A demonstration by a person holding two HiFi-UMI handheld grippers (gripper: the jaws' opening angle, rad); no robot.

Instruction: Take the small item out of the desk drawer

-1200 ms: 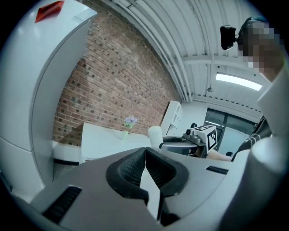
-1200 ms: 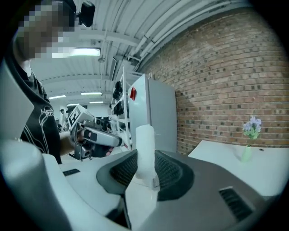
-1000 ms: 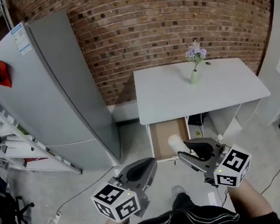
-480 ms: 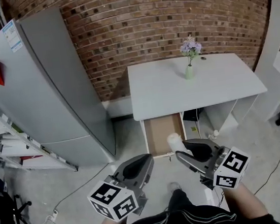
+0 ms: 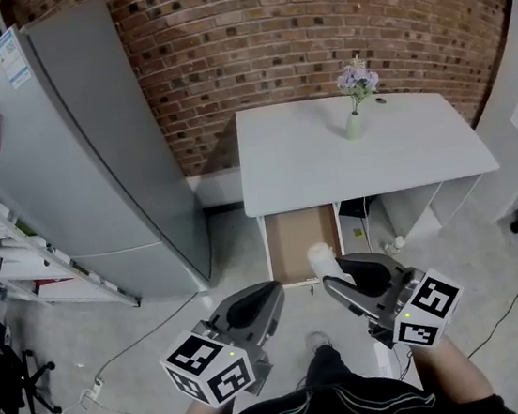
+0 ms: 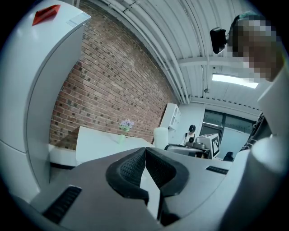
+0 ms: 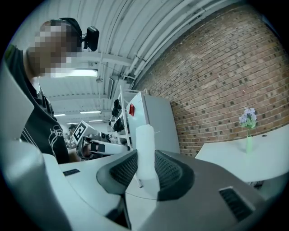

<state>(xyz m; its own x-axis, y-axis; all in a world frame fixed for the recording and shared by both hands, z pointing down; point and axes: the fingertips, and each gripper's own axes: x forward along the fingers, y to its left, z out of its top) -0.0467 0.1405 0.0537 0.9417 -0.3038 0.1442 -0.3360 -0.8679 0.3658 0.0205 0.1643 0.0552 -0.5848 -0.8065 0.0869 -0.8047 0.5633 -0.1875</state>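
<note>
Fingers (image 7: 123, 170) of the right gripper (image 7: 145, 168) clamp a white cylinder (image 7: 145, 142) at five o'clock of the open drawer (image 5: 296, 239), while the left gripper (image 6: 145, 163), at seven o'clock, is closed and empty.

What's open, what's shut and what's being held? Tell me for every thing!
drawer: pulled open under the desk.
right gripper: fingers shut on the white cylinder.
left gripper: fingers shut together, nothing between them.
fridge: doors shut.
vase: standing upright on the desk, flowers in it.
</note>
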